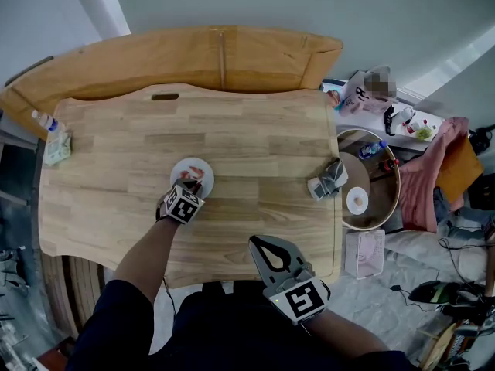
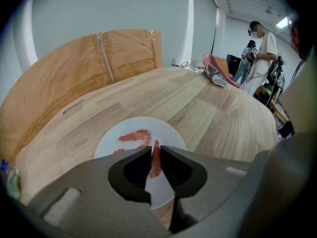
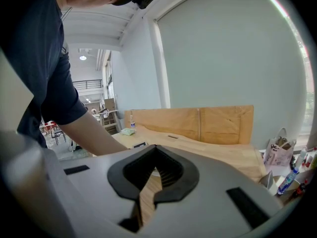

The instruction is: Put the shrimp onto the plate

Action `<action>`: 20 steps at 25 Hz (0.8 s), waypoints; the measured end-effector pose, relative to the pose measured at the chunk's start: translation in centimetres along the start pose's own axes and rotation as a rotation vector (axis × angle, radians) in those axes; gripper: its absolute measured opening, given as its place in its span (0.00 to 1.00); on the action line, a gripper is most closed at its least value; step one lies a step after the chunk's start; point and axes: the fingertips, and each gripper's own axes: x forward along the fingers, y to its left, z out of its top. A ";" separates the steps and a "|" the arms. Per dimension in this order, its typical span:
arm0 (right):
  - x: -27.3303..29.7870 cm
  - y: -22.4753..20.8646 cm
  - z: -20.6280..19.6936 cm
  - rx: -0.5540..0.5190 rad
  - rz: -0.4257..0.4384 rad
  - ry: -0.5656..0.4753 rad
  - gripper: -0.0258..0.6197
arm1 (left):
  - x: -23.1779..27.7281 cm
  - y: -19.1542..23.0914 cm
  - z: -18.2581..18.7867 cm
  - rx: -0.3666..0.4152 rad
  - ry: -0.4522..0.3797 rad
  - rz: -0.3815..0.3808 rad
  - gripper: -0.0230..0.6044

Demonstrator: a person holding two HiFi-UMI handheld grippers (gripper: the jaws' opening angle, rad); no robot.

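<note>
Showing the placing step of the task: the left tool (image 2: 155, 151) is clenched on one shrimp (image 2: 155, 163) and holds it over the white plate (image 2: 167, 133), which sits near the middle of the wooden tabletop (image 1: 263, 145). From the left gripper view the held shrimp is pinched thin between the two jaw pads. Its long axis runs in line with the jaws, one end pointing away from the person and poking out just past the jaw tips, the other end hanging back toward the near rim of the plate. Which end is head and which is tail cannot be told. Whether it already touches the plate or hangs just above it is also unclear. A second shrimp (image 2: 134, 136) lies flat on the far half of the plate, curved, with its long axis running crosswise to the held one, and a further pink piece shows beside the left jaw. The right tool (image 3: 154, 148) is drawn back near the person's body at the near edge of the tabletop, its jaws closed together on nothing. By the look of it the carry is done and only the release is left. The next move calls for a small lowering, then opening the jaws over the bare near half of the plate, clear of the shrimp lying there.
</note>
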 end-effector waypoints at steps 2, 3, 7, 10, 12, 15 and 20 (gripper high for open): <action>0.0 -0.1 -0.1 -0.001 0.002 0.001 0.05 | 0.3 0.0 -0.2 -0.002 0.008 0.004 0.13; 0.0 -0.1 -0.1 -0.003 0.003 0.000 0.05 | 0.4 0.0 -0.3 -0.003 0.012 0.005 0.13; -0.1 0.0 -0.1 -0.009 0.007 0.001 0.05 | 0.6 0.0 -0.4 -0.004 0.019 0.007 0.13; -0.2 0.0 0.0 -0.019 0.008 0.003 0.05 | 0.8 0.1 -0.3 -0.012 0.019 0.004 0.13; -0.5 0.1 0.1 -0.024 0.003 0.003 0.05 | 0.5 0.1 0.0 -0.016 0.009 0.000 0.17; -0.8 0.1 0.2 -0.020 -0.004 -0.002 0.05 | -0.3 -0.1 0.7 -0.017 -0.023 -0.004 0.19; -1.1 0.9 1.0 -0.018 0.004 -0.029 0.05 | -3.7 -0.7 2.5 -0.016 -0.118 -0.003 0.21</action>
